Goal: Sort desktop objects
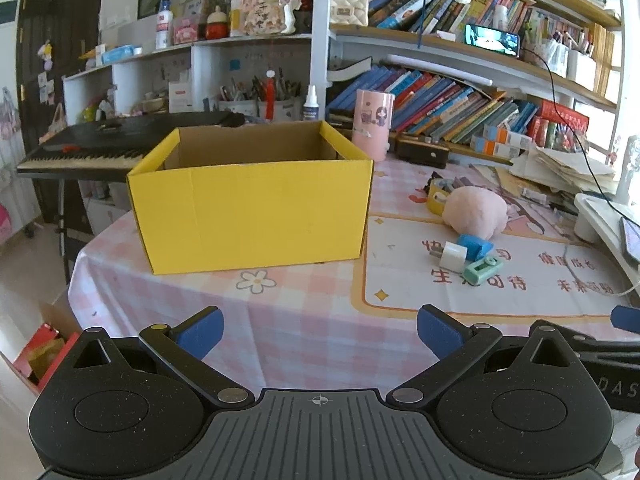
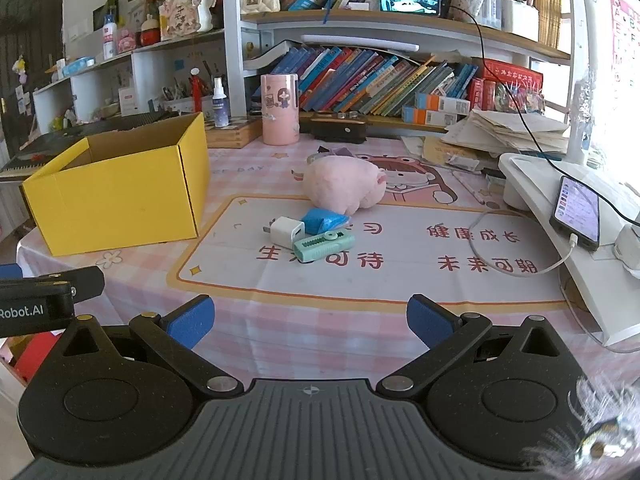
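Two grippers are held low over the near edge of the tabletop [image 2: 320,292], and nothing is carried by either. The fingers of the left gripper [image 1: 320,336] are spread wide apart with only pink checked cloth between them; the fingers of the right gripper [image 2: 311,322] are likewise spread and empty.

The yellow cardboard box [image 1: 252,204] is set on the left side of the tabletop, open at the top, and no contents can be made out through the part of its interior that shows. The things to be sorted are gathered on the printed mat to the right of the box: a white charger plug [image 2: 285,232], a blue wrapped packet [image 2: 322,220] touching it, and a mint-green clip-like gadget [image 2: 323,245] lying just in front of both. A pink plush toy [image 2: 344,186] is lying just beyond them, and a roll of tape [image 1: 438,196] is seen at its far left side.

The sorting is judged to be at its very start, with no item yet gripped. A reach by the right gripper toward the small cluster is called for next, the green gadget being nearest and least blocked. Since the three small things are touching, a careful approach is needed so that only one is pinched before it is carried left to the box.
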`<state>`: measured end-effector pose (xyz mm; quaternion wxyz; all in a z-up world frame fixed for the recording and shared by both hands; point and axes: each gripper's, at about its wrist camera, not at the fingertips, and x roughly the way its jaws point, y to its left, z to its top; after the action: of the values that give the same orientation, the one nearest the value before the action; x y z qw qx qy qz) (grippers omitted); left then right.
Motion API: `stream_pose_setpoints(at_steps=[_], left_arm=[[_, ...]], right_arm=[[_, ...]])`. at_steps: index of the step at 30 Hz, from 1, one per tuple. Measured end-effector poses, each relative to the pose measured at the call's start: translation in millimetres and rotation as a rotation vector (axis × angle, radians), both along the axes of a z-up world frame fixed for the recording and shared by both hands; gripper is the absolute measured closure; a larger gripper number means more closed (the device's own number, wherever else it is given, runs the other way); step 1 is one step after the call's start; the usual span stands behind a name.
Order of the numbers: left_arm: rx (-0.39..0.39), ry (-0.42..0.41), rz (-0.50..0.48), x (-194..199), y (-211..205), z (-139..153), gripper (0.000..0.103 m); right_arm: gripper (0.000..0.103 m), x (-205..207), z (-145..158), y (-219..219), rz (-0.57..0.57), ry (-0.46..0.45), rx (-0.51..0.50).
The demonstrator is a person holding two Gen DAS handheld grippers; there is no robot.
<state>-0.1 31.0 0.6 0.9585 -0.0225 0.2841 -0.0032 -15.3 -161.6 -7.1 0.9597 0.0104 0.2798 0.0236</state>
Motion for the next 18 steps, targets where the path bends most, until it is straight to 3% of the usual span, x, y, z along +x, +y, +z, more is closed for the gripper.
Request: stream_pose_setpoints(at_steps=[18], left_arm=[[0.009, -0.002, 0.026, 18.2, -11.7, 0.1, 0.0]], right_arm=[[0.002, 22.2, 1.3, -2.3, 0.056, 0.005, -0.041]])
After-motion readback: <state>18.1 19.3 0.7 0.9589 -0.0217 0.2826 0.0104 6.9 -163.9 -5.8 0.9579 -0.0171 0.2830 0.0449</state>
